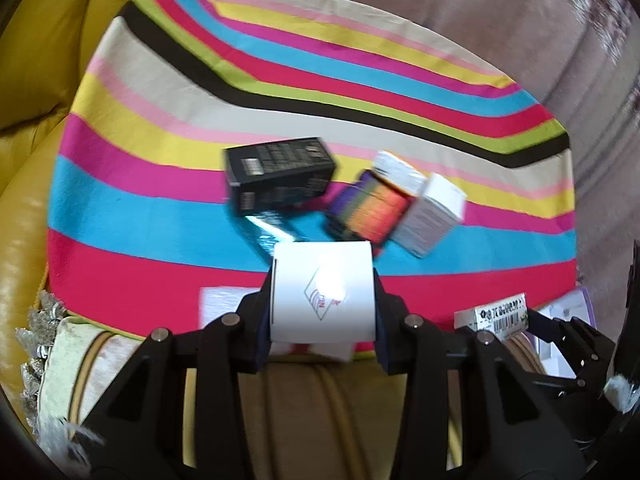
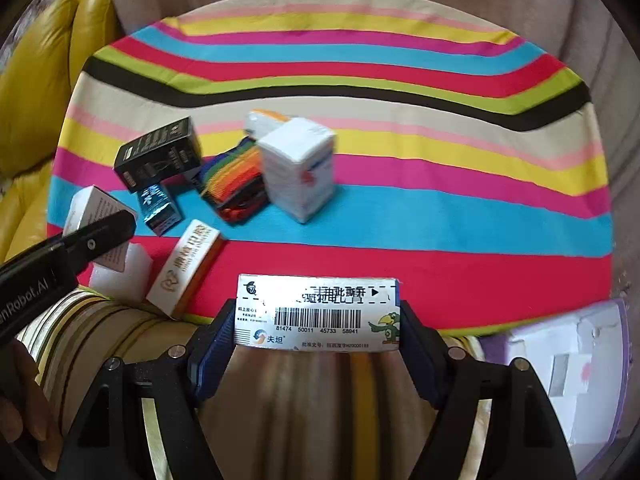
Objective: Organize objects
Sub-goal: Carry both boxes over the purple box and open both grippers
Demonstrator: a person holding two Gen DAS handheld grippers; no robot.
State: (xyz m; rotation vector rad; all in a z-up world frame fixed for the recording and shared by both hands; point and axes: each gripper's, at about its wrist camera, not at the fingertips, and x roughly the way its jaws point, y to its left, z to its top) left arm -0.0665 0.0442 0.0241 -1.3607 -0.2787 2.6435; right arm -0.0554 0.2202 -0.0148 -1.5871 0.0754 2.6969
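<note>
Gripping a light, crushable white carton (image 1: 322, 292) in my left claw (image 1: 322, 300), barcode box (image 2: 318, 312) pinched endwise in my right claw (image 2: 318, 332).

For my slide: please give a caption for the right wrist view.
Right gripper holds a barcoded box above the striped cloth.

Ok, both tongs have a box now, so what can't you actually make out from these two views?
- Left view: the print on the black box is smeared by motion blur.
- Left view: glare washes out the logo on the white box in the left tongs.
- Right view: the barcode box in the right tongs hides the cloth's near edge.
- Right view: the purple tray is cut off by the lens rim.
</note>
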